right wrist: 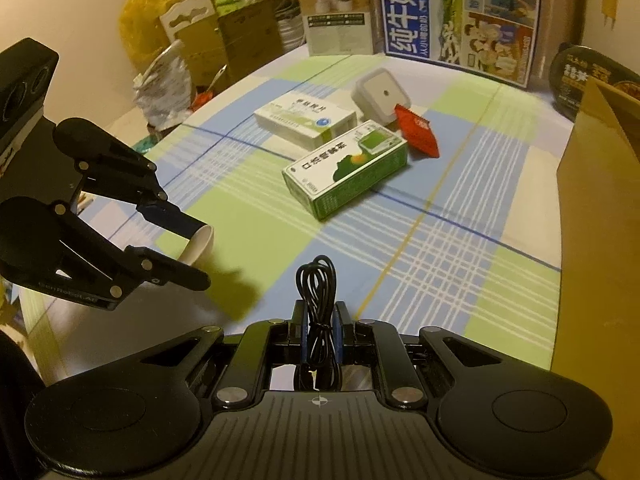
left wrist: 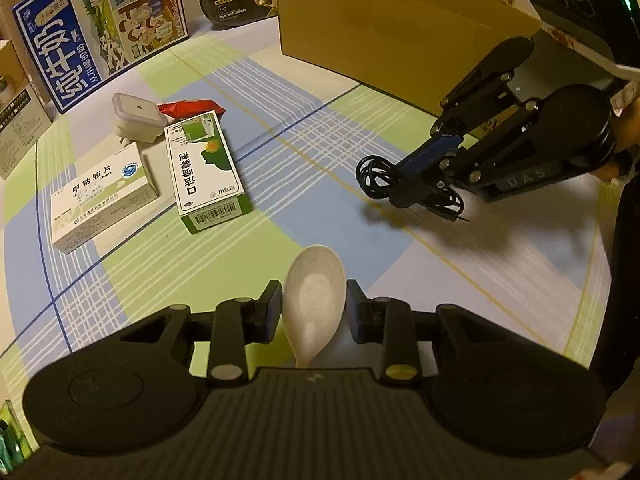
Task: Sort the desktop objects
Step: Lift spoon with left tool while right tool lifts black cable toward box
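Right gripper (right wrist: 320, 320) pinches coiled black cable (right wrist: 318, 304), lifted over checked tablecloth (right wrist: 440, 240); open cardboard box (left wrist: 400, 28) just behind, nearer this hand. Left gripper (left wrist: 314, 304) clamps speckled white plastic spoon (left wrist: 314, 292), bowl forward.

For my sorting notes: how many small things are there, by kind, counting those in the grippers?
Medicine boxes: 2, white box, green box
Plug adapter: 1
Red packet: 1
Spoon, left gripper: 1
Black cable, right gripper: 1
Total: 6
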`<state>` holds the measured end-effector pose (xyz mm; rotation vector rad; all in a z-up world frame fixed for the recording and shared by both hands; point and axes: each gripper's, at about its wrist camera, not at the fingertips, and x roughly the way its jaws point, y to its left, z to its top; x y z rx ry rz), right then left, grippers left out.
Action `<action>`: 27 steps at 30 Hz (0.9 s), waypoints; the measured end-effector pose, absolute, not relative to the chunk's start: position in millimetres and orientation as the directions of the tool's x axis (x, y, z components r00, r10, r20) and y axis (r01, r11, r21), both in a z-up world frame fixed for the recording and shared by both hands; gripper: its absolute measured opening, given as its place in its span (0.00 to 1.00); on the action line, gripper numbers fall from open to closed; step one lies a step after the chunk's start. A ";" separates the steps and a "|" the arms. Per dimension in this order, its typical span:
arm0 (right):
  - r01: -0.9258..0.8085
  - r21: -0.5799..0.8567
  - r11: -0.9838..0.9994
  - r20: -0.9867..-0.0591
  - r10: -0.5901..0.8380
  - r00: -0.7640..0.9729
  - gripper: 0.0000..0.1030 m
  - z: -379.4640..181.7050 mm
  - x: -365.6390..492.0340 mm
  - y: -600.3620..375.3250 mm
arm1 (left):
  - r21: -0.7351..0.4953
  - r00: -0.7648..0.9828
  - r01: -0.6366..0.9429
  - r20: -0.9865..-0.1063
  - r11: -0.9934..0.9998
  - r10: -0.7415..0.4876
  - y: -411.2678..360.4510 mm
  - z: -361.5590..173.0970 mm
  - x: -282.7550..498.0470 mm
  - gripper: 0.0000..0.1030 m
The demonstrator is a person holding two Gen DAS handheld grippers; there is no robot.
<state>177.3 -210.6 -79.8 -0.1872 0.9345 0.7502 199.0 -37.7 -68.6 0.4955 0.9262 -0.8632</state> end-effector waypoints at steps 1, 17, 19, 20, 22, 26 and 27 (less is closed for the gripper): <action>-0.653 0.166 0.739 -0.782 0.502 0.369 0.09 -79.0 177.5 -211.4 | 0.017 0.318 0.815 -0.848 0.580 -0.423 -38.3 -67.5 199.8 0.27; -0.549 0.208 0.809 -0.749 0.493 0.443 0.09 -45.9 181.6 -235.2 | 0.045 0.354 0.787 -0.850 0.616 -0.391 -55.0 -44.0 205.7 0.27; -0.546 0.199 0.814 -0.740 0.490 0.460 0.09 -34.4 180.5 -239.0 | 0.051 0.368 0.778 -0.845 0.626 -0.389 -59.1 -37.5 204.6 0.27; -0.544 0.196 0.816 -0.735 0.489 0.469 0.09 -27.9 180.1 -241.7 | 0.057 0.379 0.772 -0.841 0.633 -0.386 -61.9 -32.6 203.7 0.27; -0.535 0.190 0.823 -0.724 0.486 0.490 0.09 -15.2 179.0 -247.9 | 0.063 0.394 0.765 -0.833 0.642 -0.388 -67.8 -23.3 201.7 0.27; -0.509 0.188 0.840 -0.699 0.479 0.531 0.09 10.4 177.9 -264.3 | 0.070 0.420 0.757 -0.814 0.650 -0.401 -83.6 -1.8 195.8 0.27; -0.504 0.182 0.844 -0.696 0.473 0.541 0.09 16.1 177.5 -268.5 | 0.071 0.425 0.756 -0.809 0.651 -0.405 -88.2 3.2 194.2 0.27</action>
